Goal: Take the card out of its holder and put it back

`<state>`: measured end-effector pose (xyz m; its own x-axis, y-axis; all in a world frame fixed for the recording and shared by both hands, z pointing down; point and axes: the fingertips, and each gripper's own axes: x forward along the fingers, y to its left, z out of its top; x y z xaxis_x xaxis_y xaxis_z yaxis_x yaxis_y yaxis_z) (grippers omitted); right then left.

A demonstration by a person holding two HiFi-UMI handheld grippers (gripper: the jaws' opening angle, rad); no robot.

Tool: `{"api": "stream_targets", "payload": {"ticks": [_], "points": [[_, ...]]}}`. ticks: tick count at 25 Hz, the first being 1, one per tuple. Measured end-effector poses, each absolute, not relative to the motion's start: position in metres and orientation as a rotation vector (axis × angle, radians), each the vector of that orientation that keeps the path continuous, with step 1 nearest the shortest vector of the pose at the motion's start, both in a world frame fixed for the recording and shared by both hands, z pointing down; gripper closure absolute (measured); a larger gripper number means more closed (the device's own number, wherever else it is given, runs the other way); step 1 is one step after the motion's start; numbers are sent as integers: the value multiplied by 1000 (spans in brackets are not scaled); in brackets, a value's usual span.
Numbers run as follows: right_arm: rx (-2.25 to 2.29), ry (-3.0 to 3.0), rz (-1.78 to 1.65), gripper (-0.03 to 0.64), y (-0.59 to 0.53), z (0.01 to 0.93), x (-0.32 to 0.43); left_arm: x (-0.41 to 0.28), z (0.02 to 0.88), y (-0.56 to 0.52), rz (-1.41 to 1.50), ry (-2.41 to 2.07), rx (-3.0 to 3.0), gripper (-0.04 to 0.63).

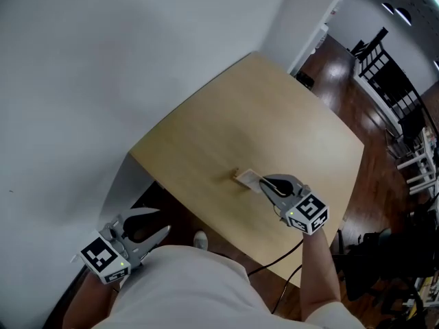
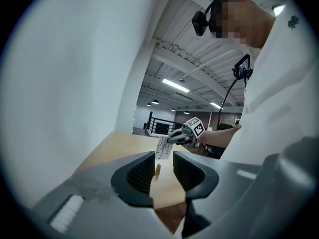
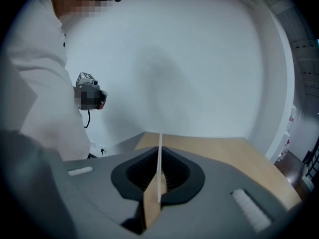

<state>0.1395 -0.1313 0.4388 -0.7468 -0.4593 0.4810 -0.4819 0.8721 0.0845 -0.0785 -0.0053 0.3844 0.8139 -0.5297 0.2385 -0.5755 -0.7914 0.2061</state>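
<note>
The card is a small white rectangle with rows of fine dark print, too small to read. In the right gripper view it shows edge-on, a thin pale line rising between the dark pads.

The right gripper is closed on one end of the card, and the rest of it slants down and away from the tips. Under its free end stands the holder, a little tan block on the table. The card's lower edge comes very close to the block (whether it touches the slot, no view shows). From the head view the card lies between the holder and the right gripper.

The left gripper is off the near table edge, beside the person's body, well apart from the holder. Its jaws stand wide with nothing held between them.

The table is pale wood, set against a plain white wall. Dark wooden floor stretches beyond it, with black chairs further off.
</note>
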Motion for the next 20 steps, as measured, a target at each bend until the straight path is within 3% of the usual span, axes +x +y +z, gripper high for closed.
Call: {"api": "stream_targets", "payload": {"ticks": [20], "points": [[543, -2547, 163, 597, -198, 511, 156, -45, 393, -34, 311, -1001, 2629, 472]]}}
